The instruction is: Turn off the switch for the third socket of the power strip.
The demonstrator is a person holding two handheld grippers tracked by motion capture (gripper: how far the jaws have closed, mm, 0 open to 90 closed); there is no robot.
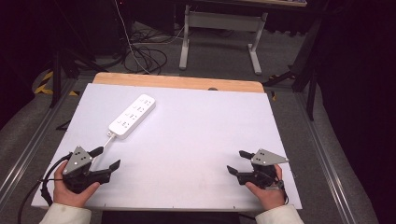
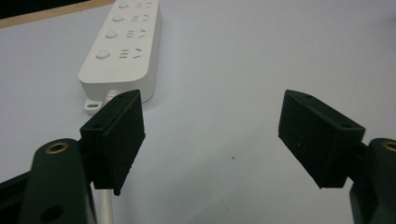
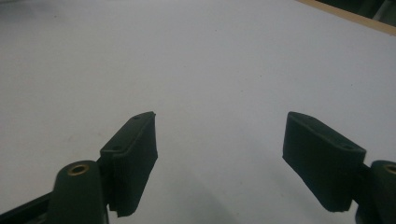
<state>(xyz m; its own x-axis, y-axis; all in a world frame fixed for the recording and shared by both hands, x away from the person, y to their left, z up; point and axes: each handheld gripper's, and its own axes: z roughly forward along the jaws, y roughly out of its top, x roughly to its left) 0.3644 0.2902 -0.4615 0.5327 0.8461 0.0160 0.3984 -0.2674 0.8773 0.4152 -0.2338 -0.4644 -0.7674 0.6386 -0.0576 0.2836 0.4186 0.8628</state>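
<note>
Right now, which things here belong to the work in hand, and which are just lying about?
In the work:
- white power strip, nearest the left gripper, whose jaws stand open just short of its near end
- its white cable, running under that gripper
- right gripper, open over bare board

Just lying about:
- black cables on the floor
- grey desk frame behind the table

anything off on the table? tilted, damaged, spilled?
Nothing stands out. The white power strip lies flat on the white board, set diagonally, its cable running back toward the left gripper. No spills or damage visible. Both the left gripper and the right gripper are open with nothing between their jaws.
</note>
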